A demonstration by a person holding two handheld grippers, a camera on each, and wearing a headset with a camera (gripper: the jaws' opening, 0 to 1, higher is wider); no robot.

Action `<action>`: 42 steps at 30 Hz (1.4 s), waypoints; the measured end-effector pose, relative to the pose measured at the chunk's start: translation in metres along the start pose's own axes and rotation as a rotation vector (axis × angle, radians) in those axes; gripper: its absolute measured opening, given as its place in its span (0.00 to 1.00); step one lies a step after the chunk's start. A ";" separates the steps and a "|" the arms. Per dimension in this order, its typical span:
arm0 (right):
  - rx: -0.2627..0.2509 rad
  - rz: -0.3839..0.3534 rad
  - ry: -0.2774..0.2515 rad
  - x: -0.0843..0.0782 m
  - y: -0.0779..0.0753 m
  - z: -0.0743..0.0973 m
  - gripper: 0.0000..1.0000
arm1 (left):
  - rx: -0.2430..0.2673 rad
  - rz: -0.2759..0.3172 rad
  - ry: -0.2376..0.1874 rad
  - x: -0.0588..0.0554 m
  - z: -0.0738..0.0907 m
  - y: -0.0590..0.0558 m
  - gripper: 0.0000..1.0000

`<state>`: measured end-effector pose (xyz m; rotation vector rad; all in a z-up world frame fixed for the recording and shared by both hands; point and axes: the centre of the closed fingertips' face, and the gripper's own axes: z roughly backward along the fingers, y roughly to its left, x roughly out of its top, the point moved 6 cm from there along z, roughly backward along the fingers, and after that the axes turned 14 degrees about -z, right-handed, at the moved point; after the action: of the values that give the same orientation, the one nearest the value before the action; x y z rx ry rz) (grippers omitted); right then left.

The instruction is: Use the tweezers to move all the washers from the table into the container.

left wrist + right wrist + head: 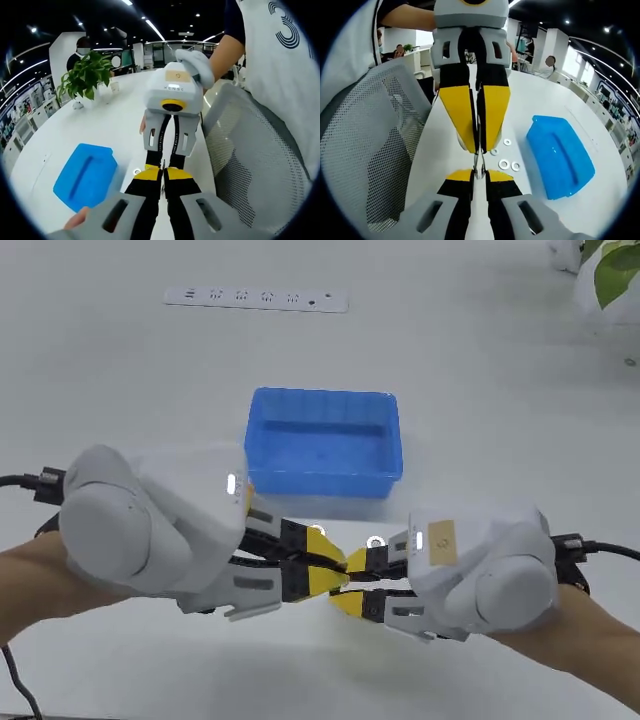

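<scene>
– Washers (504,163), where were they?
– Four lay flat on the table (480,360), a loose cluster just beside the container (323,480), on its near side. The container's floor showed bare blue in the head view.
– Grippers?
– They met tip to tip, low over the table and near the washers. The left gripper (163,176) had its jaws pressed together on the tweezers (477,162). The right gripper (479,176) had its jaws close around the tweezers' free end. Whether it was clamped or just near, the annotator could not tell.
– What could go wrong?
– It looked like a handover or a regrip, so a slip was the main risk. If one side let go before the other had a firm hold, the thin tweezers would likely drop and could knock the washers about. If both pulled while clamped, the tweezers could twist or bend. Later on, the flat washers would probably skid when nipped, and a weak pinch could drop one short of the container.
– Cause?
– A narrow metal tool, wide jaws, a slick top.
– Surface?
– It was white, smooth and slightly glossy, with nothing to stop a sliding washer. A power strip (256,298) lay well beyond the container.
– Room?
– It was an open office with strip lights on a dark ceiling. A plant (87,75) stood on the table and a mesh chair (380,130) sat at the table's edge, with people at far desks.
</scene>
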<state>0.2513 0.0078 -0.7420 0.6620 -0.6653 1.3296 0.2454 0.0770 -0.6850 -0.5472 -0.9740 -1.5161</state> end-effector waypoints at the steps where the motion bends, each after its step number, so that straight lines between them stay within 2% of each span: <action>1: 0.003 -0.004 -0.003 0.001 0.000 0.000 0.11 | 0.001 0.000 -0.002 0.000 0.001 0.000 0.06; 10: -0.004 0.004 -0.030 0.012 -0.005 0.002 0.11 | 0.033 -0.015 -0.023 0.005 0.017 0.004 0.06; 17: -0.019 0.000 -0.054 0.022 -0.010 -0.001 0.11 | 0.055 -0.019 -0.002 0.003 0.030 0.009 0.06; 23: 0.002 0.007 -0.053 0.029 -0.010 -0.016 0.11 | 0.074 -0.002 0.028 -0.006 0.038 0.007 0.06; 30: 0.031 0.012 -0.038 0.034 -0.010 -0.037 0.11 | 0.099 0.039 0.062 -0.023 0.047 0.005 0.06; 34: 0.032 0.006 -0.033 0.035 -0.013 -0.042 0.11 | 0.108 0.052 0.067 -0.029 0.049 0.008 0.06; 42: 0.035 -0.015 -0.031 0.034 -0.018 -0.043 0.11 | 0.107 0.056 0.068 -0.033 0.048 0.012 0.06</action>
<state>0.2756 0.0593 -0.7451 0.7156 -0.6625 1.3216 0.2549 0.1355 -0.6824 -0.4407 -0.9738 -1.4155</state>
